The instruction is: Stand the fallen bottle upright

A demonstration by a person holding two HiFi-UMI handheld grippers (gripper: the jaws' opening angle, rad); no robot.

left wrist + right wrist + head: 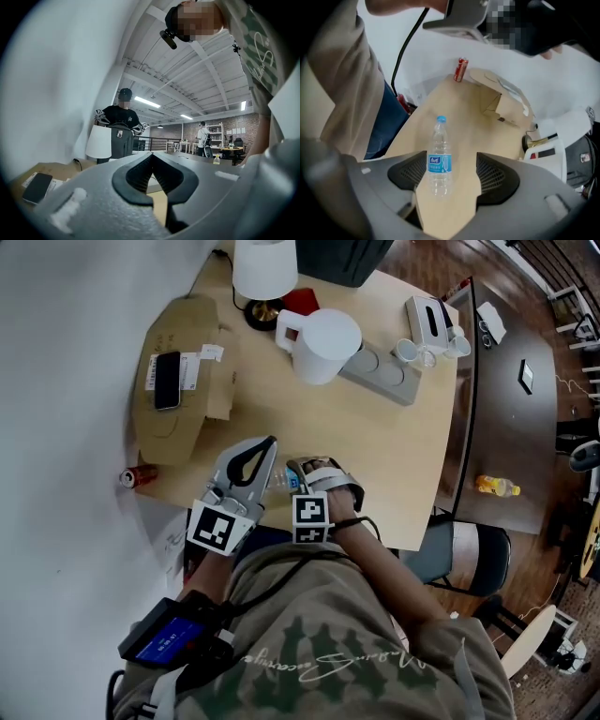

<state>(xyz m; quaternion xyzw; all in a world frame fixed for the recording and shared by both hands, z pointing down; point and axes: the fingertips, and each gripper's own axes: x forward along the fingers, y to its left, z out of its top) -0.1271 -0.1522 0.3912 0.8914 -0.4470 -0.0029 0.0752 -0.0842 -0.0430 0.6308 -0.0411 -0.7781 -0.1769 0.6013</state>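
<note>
Between the two pads of the right claw (454,176), the bottle (439,159) lies flat on the desk (459,108), its blue cap pointing away from the claw. This claw stands wide, and its pads do not touch the bottle. Just beside it, the left claw (151,161) is closed, with nothing inside.

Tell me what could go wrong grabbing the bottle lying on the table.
1. The bottle lies off-centre between the open jaws of the right gripper, nearer one pad; closing may roll it away.
2. The table edge runs close alongside it, so a roll could drop it.
3. The left gripper, shut, sits close by and may block the swing upright.
</note>
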